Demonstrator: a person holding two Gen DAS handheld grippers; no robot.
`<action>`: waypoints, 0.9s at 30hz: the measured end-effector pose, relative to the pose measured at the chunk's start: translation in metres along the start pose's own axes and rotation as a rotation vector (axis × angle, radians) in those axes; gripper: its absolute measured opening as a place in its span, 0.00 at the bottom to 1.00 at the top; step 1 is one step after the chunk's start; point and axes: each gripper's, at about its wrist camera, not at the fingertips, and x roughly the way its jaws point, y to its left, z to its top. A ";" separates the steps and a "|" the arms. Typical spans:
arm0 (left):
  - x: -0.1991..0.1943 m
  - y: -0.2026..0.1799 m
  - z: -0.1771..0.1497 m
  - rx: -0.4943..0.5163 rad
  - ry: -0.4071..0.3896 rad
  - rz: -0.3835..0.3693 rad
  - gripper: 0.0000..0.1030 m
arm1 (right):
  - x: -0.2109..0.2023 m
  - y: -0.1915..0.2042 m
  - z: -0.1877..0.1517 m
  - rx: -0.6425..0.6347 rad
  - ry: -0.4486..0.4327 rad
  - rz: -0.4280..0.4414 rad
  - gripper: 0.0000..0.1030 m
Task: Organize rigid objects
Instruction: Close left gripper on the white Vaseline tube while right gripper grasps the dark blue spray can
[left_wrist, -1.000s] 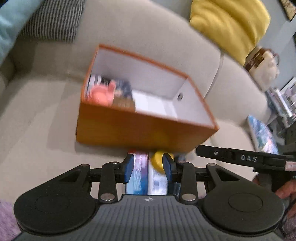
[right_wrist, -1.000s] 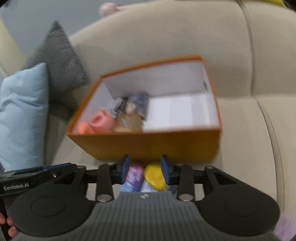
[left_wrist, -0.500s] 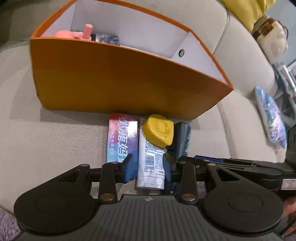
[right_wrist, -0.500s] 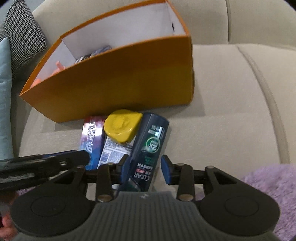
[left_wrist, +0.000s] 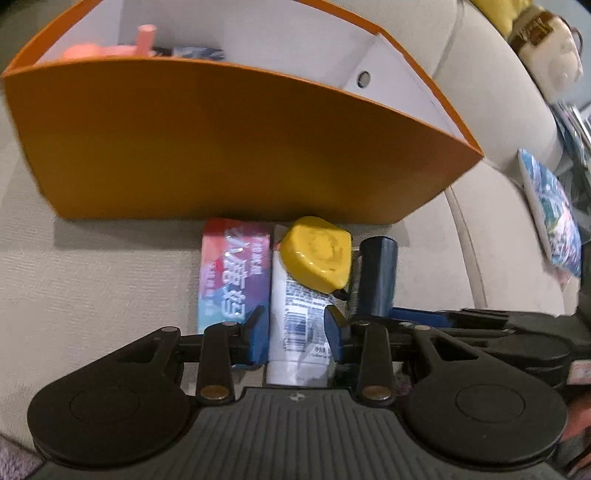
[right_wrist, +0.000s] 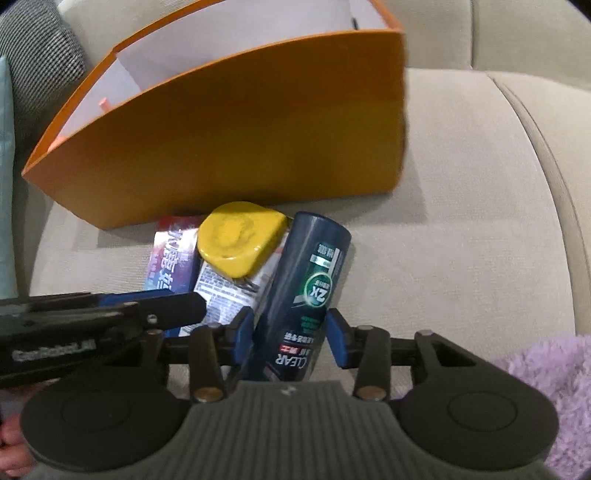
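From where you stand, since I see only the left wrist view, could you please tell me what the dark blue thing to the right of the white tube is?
Observer: It is a dark blue bottle lying on its side on the sofa, label up, reading CLEAR.
Operator: Thank you. Where is the right gripper relative to it?
Observer: The right gripper straddles the bottle's near end. Its jaws have just opened further, and a sliver of gap shows at one pad, so I would not call it gripped.
Operator: Is there anything to that gripper's right that I should mind?
Observer: A purple fluffy fabric lies on the seat there, apart from the bottle.
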 end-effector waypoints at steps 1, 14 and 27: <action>0.002 -0.004 0.001 0.016 0.003 0.016 0.39 | -0.003 -0.004 0.000 0.004 0.000 -0.003 0.42; 0.031 -0.025 0.011 0.042 0.087 0.095 0.53 | -0.020 -0.036 -0.002 0.062 -0.017 -0.061 0.41; 0.003 -0.058 -0.017 0.219 0.031 0.205 0.47 | -0.021 -0.033 -0.006 0.031 -0.050 -0.030 0.32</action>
